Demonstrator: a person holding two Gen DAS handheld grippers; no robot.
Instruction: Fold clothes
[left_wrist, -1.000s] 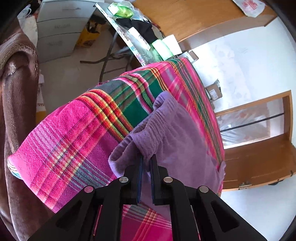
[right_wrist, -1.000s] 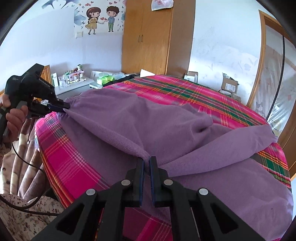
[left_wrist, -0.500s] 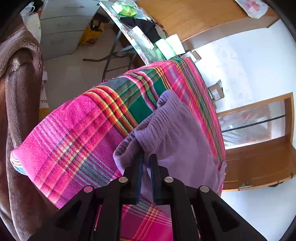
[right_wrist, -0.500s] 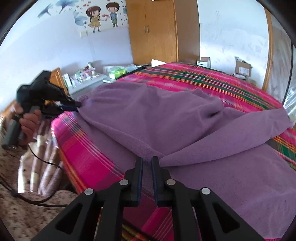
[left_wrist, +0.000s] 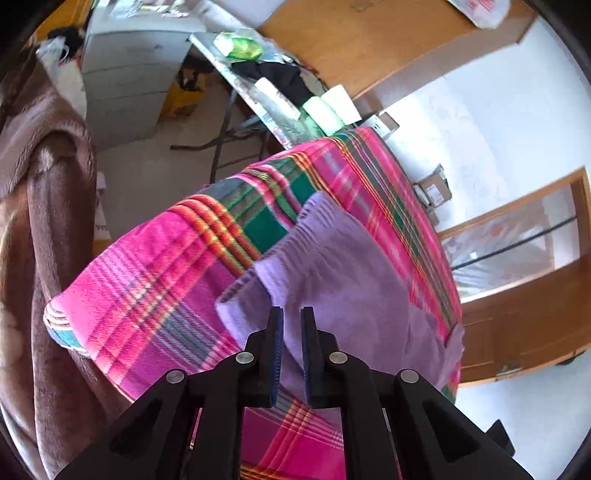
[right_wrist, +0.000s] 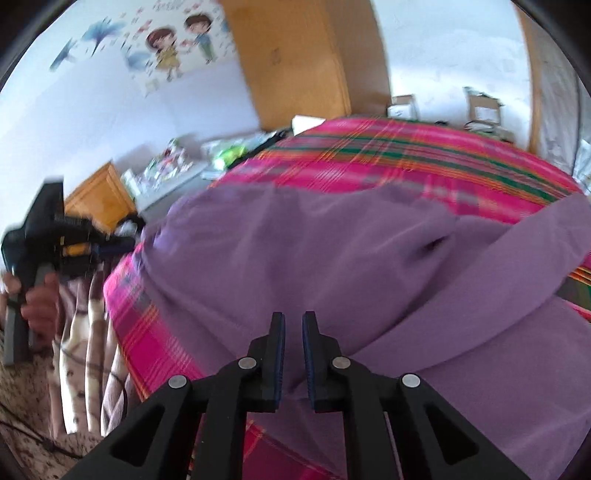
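**Garment position.** The purple fleece trousers (left_wrist: 351, 288), as we read them from the gathered waistband (left_wrist: 314, 218), lie on the plaid bedsheet (left_wrist: 155, 295) near the bed's front edge. One leg (right_wrist: 535, 251) is laid slantwise across the rest.

**Gripper state.** The left gripper (left_wrist: 291, 325) hovers just above the waistband end. Its fingers are slightly parted and we see no cloth between them. The right gripper (right_wrist: 293, 328) hovers over the folded edge midway along, also narrowly parted and clamping nothing.

**Reason for placement.** We judge that the two grippers are stationed at the waistband and mid-length to control both ends of a fold line. The cloth rests flat so that the crease holds.

**Orientation.** The long axis runs along the bed edge. In the right wrist view the waistband points left, toward the left gripper, and the legs trail to the right.
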